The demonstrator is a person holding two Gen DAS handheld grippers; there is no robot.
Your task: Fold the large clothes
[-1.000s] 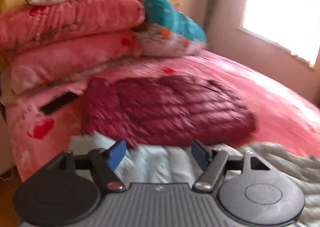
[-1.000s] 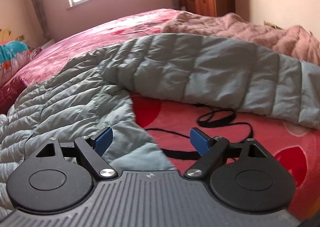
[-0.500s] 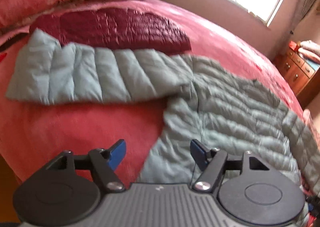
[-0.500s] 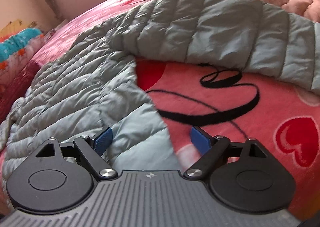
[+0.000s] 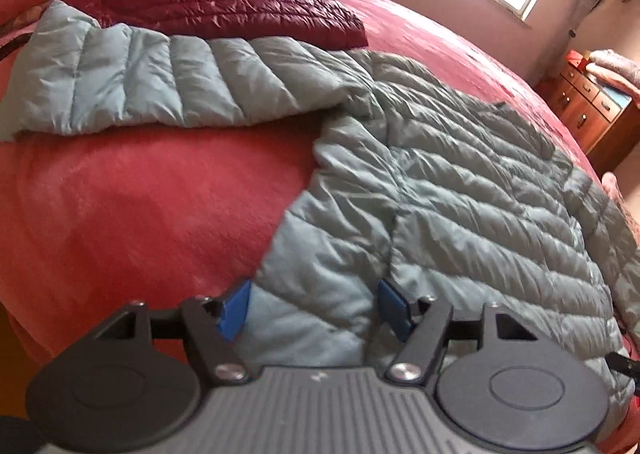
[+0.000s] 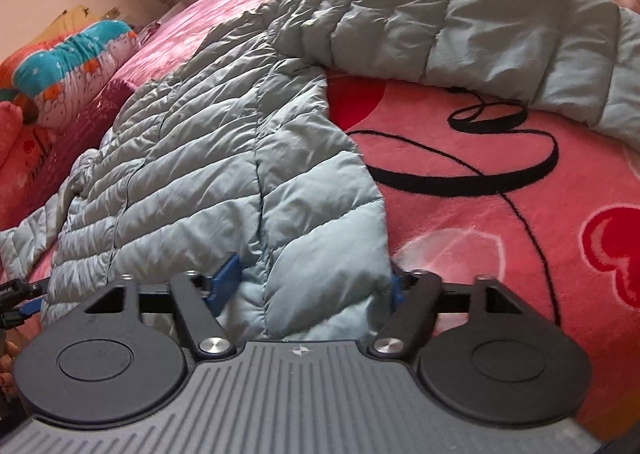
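Left wrist view: the grey-blue down jacket lies spread on the red bedspread, its hem corners (one each) between both closing, not-yet-pinching grippers, left gripper and right gripper.

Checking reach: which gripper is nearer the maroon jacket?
Left. The left gripper is at the grey jacket's hem corner on the maroon jacket's side; the right gripper is at the opposite corner.

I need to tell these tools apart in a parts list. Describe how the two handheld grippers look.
Both look alike. The left gripper and the right gripper each have a grey ribbed body, two round black discs at the sides, black linkage arms on silver pivot screws, and flat blue finger pads. A small light mark sits at the middle of each body's front edge. No sleeves show.
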